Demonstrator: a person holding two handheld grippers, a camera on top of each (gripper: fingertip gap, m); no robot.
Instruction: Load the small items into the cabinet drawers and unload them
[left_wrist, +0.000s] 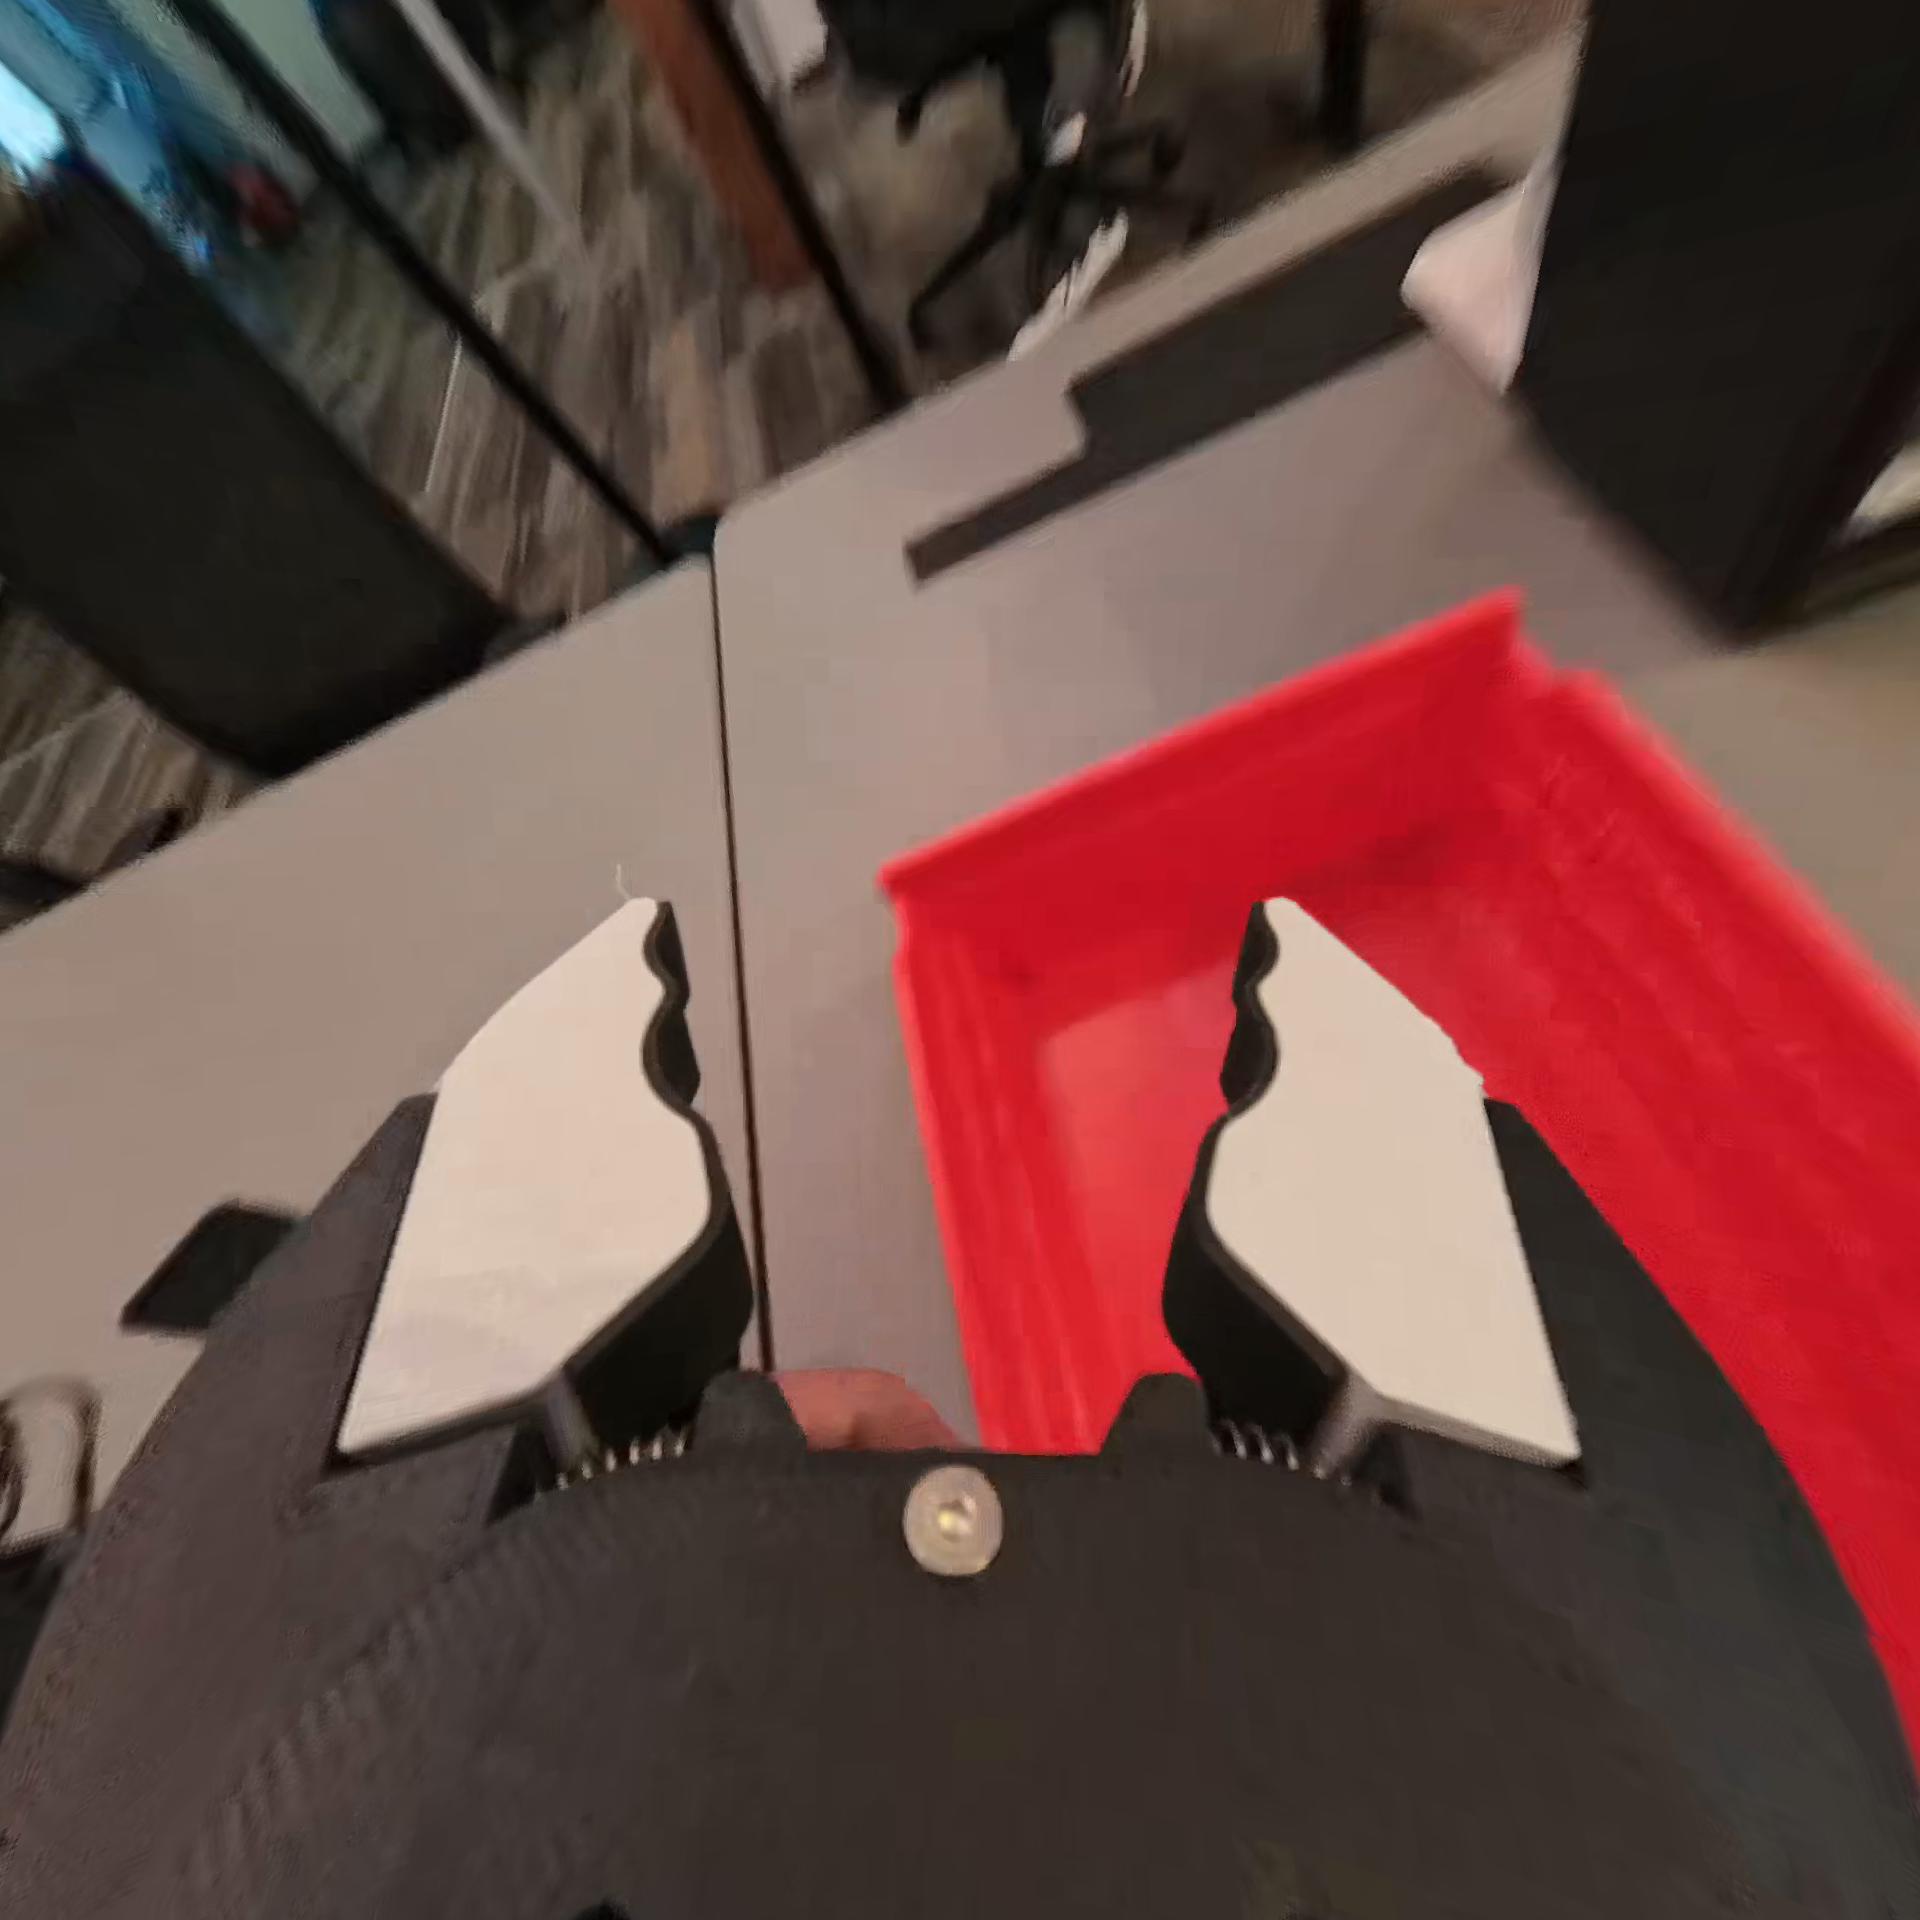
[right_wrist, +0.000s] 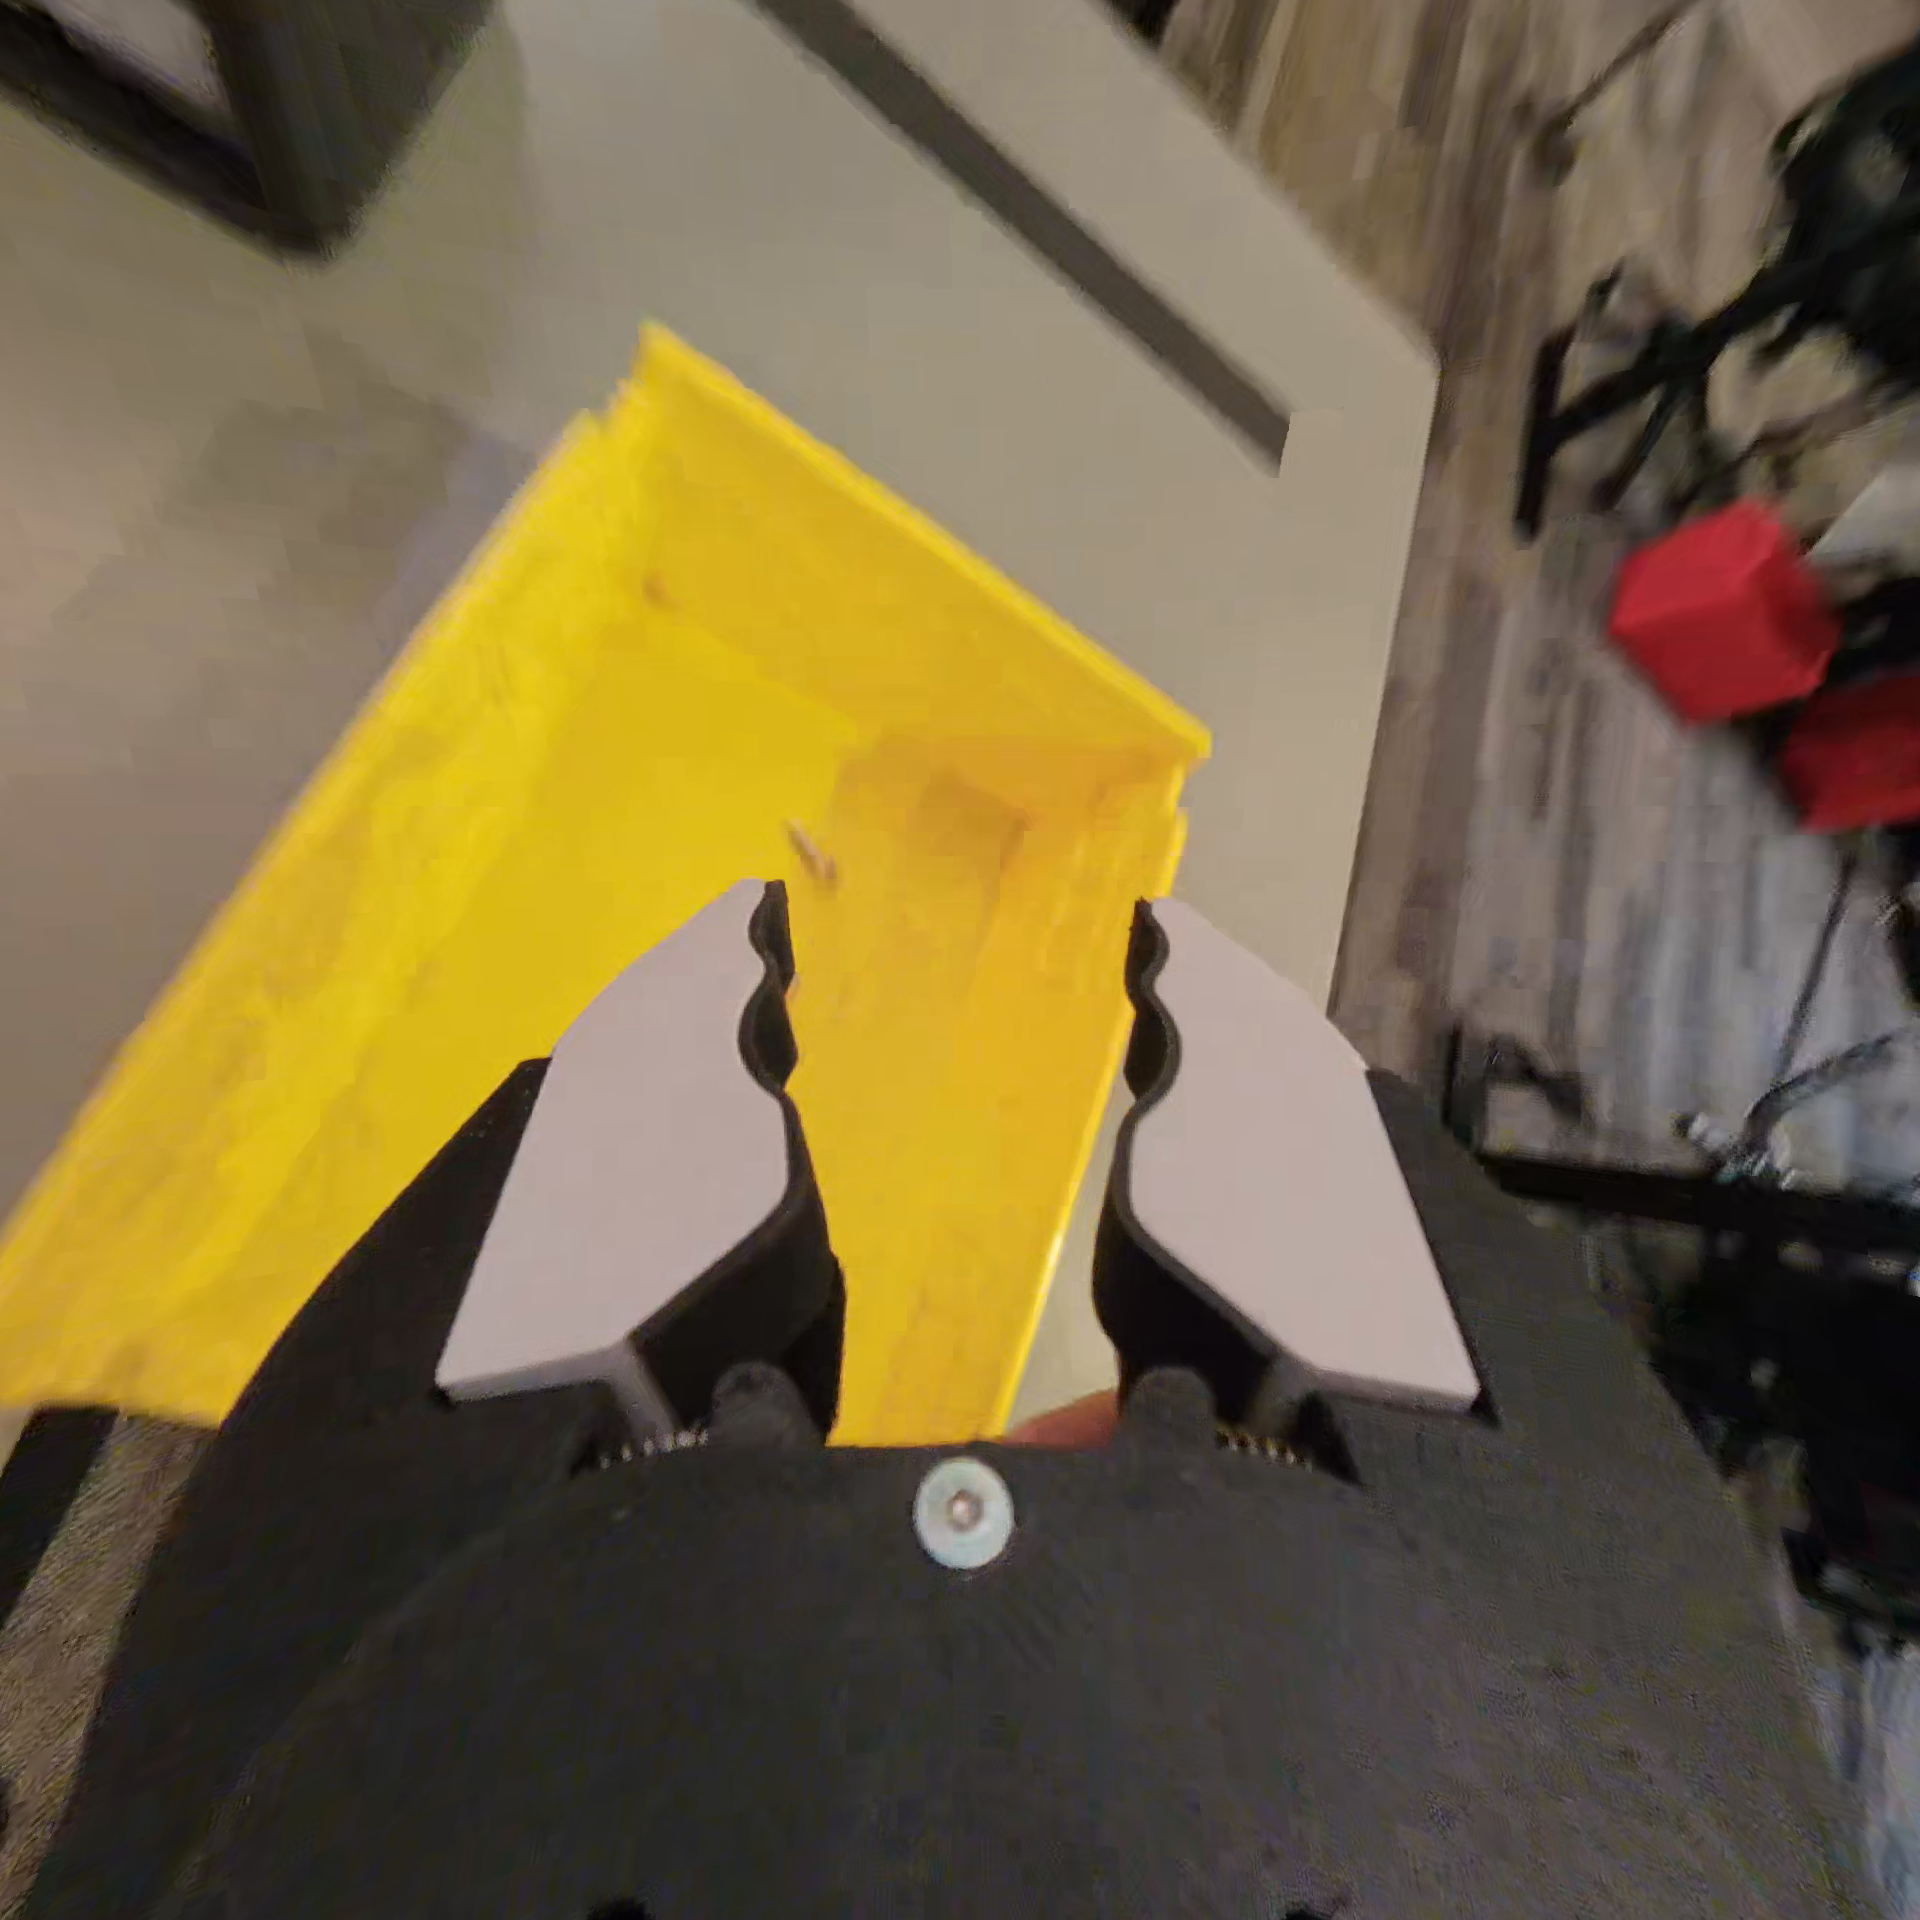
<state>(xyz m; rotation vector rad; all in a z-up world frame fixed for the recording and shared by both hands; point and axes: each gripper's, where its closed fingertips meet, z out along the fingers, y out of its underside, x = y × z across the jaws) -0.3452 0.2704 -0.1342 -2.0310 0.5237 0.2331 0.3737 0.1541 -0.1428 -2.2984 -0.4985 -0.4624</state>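
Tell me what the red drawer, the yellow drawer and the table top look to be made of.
Red drawer: seemingly 3D-printed plastic, matte; fine layer ridges line its walls.
Yellow drawer: probably the same kind of plastic, matte; stepped ridges at its rim, though blur hides detail.
Table top: smooth grey laminate or plastic, as far as the blur shows; flat, even colour, with a thin dark seam between two panels.

A grey table (left_wrist: 468, 935) fills the middle of the left wrist view, with a thin dark seam (left_wrist: 732, 935) running down it from centre to lower centre. A red drawer (left_wrist: 1621, 935) lies open-topped on it at right, and a black stepped strip (left_wrist: 1164, 457) sits flat near the far edge at upper centre.

In the right wrist view, a yellow drawer (right_wrist: 499, 883) rests on the pale tabletop at centre left, holding a small brownish item (right_wrist: 812, 854), too blurred to identify. A dark strip (right_wrist: 1039, 239) crosses the top.
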